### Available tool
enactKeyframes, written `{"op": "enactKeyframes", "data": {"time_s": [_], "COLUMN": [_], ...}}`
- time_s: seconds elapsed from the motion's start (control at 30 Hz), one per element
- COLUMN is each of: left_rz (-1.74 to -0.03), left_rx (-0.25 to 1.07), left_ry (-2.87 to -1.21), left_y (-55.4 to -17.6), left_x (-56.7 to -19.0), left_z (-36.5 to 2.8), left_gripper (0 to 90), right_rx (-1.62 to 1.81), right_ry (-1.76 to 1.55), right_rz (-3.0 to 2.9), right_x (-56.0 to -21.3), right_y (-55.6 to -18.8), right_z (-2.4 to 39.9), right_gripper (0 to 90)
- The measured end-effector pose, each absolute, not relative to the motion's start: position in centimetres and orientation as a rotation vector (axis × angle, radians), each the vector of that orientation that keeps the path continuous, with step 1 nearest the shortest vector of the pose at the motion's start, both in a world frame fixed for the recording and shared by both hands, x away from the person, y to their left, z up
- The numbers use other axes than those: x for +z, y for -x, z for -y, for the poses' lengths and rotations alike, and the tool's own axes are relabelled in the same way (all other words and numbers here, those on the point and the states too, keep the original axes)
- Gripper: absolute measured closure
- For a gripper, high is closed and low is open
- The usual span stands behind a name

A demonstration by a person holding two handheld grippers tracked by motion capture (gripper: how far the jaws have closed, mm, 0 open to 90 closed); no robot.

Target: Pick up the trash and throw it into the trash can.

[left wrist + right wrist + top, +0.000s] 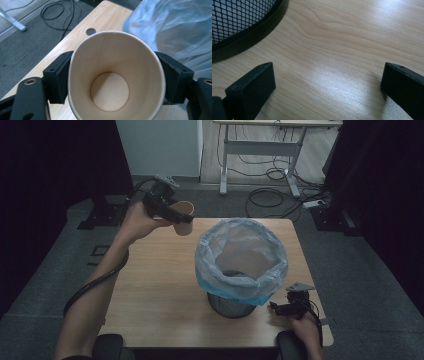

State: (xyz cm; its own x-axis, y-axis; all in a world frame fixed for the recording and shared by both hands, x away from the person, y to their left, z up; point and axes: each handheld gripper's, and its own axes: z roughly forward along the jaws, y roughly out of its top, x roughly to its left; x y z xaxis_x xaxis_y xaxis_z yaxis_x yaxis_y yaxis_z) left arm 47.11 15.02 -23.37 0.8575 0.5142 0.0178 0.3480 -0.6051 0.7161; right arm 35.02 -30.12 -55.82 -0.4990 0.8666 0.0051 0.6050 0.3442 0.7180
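Observation:
A tan paper cup (183, 217) is held above the table's far left corner, my left gripper (172, 215) shut on its sides. In the left gripper view the cup (115, 82) is empty, its mouth toward the camera, squeezed between the black pads (58, 80). A black mesh bin (231, 303) with a blue plastic liner (242, 257) stands in the middle right of the wooden table (150, 285). My right gripper (276, 308) rests open on the table by the bin's base (247, 37), nothing between its jaws.
Beyond the table's far edge lie cables (270, 195) on the grey floor and a white desk frame (260, 147). A round cable hole (90, 31) sits in the tabletop near the cup. Dark curtains flank both sides.

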Motion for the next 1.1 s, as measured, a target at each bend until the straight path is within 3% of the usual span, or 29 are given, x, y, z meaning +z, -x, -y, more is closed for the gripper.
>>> {"op": "enactKeyframes", "data": {"time_s": [0.53, 1.1], "left_rz": [-0.441, -0.297], "left_rx": [0.222, 0.147], "left_ry": [-2.275, -2.313], "left_y": [-44.5, -43.1], "left_x": [-21.3, -23.3], "left_z": [-9.3, -3.4], "left_gripper": [22.3, 22.1], "right_rx": [0.953, 0.954], "right_ry": [-1.290, -1.286], "right_rz": [-2.241, -2.244], "right_x": [-55.8, -55.8], "right_y": [-35.0, -35.0], "right_z": [30.1, 30.0], "right_gripper": [0.0, 0.0]}}
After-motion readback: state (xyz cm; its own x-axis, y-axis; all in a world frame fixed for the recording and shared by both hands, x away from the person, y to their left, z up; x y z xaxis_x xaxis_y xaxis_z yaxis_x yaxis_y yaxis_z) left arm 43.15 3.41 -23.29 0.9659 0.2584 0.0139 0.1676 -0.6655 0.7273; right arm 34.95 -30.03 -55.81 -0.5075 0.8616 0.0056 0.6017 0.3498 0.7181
